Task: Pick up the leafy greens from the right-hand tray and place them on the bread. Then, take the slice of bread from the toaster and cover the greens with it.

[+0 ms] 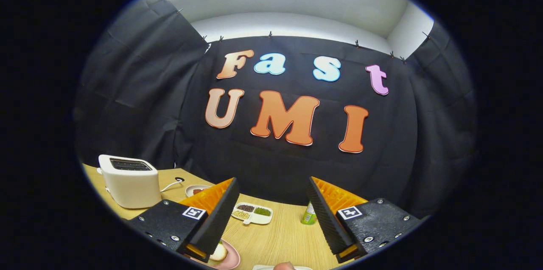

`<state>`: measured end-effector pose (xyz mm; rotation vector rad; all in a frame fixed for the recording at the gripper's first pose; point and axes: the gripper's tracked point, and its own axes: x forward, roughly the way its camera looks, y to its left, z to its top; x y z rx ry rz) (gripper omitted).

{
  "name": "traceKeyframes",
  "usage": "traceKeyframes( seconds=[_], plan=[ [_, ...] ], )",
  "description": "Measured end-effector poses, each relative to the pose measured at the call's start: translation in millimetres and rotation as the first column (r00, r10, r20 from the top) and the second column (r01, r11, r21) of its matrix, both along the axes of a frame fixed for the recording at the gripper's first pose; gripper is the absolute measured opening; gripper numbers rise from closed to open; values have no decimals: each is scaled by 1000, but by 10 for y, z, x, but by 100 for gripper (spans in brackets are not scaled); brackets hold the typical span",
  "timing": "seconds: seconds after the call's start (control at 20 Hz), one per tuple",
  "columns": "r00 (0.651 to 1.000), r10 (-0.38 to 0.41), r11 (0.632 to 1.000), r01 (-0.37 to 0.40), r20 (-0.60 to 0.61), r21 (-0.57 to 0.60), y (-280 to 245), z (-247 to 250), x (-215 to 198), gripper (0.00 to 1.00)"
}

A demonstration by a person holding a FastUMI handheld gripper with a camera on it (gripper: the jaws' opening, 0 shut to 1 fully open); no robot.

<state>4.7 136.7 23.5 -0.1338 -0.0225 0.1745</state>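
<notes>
My gripper [272, 185] is held high over the wooden table [280, 232], open, with nothing between its black-padded fingers [220, 215]. Under the left finger lies a pink plate [232, 259] with a pale piece of bread [219, 253] on it, partly hidden by the finger. The white toaster [127, 181] stands at the table's far left, well beyond the left finger; its top slots look dark and I cannot tell what is inside. A white tray's rim [263, 267] peeks in below, between the fingers, with a small brownish thing [284, 265] on it.
A white divided dish [252, 212] with dark, green and pale grains sits ahead between the fingers. A small green bottle [309, 215] stands by the right finger. A small plate [197, 190] with something reddish lies beside the toaster, near its white cord [172, 185].
</notes>
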Motion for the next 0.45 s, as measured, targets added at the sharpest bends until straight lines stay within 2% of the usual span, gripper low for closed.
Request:
traceKeyframes(
  seconds=[0.45],
  plan=[
    [1000, 0, 1000, 0, 16, 31, -104, -30, 63, 97]
  ],
)
